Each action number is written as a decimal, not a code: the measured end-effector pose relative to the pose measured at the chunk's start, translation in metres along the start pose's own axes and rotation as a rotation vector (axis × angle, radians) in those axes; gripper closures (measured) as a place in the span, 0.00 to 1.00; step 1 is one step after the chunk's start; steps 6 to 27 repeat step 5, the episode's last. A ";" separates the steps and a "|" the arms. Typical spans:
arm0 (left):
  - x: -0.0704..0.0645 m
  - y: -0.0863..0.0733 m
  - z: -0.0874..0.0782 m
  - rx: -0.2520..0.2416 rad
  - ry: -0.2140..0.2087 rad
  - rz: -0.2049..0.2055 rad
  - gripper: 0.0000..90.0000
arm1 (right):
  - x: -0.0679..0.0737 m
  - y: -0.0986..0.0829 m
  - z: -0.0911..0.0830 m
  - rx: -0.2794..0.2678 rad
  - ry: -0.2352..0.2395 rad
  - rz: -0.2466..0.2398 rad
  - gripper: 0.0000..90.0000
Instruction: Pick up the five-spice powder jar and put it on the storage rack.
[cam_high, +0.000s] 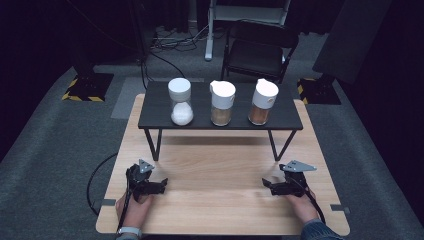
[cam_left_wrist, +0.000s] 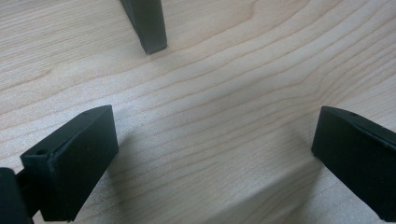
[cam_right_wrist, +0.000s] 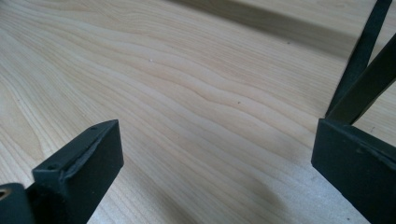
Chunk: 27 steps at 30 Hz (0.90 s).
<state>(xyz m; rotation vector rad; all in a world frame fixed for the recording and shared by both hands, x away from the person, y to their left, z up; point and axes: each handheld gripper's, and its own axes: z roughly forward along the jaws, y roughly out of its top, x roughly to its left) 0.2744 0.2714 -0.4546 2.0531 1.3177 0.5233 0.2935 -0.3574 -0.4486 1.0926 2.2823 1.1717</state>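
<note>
Here, both grippers are held low over the wooden table (cam_high: 220, 165), well apart, each with its jaws spread wide and nothing between them. The left gripper (cam_high: 161, 185) is seen near the front left, the right gripper (cam_high: 266, 184) near the front right. Three jars are set on a black shelf (cam_high: 160, 117) farther back: salt jar (cam_high: 181, 101), middle jar (cam_high: 222, 103), right jar (cam_high: 262, 101).

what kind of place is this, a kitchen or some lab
Probably a lab or recording studio, not a kitchen: grey carpet floor, black stand bases with yellow-black hazard tape, loose cables, and a black folding chair.
</note>
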 end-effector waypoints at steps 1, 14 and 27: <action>0.000 0.000 0.000 0.000 0.000 0.001 0.00 | 0.000 0.000 0.000 0.002 0.000 -0.001 0.02; 0.000 0.000 0.000 0.000 0.000 0.000 0.00 | 0.000 0.000 0.001 0.007 0.001 0.000 0.02; 0.000 0.000 0.000 0.000 0.000 0.000 0.00 | 0.000 0.000 0.001 0.007 0.001 0.000 0.02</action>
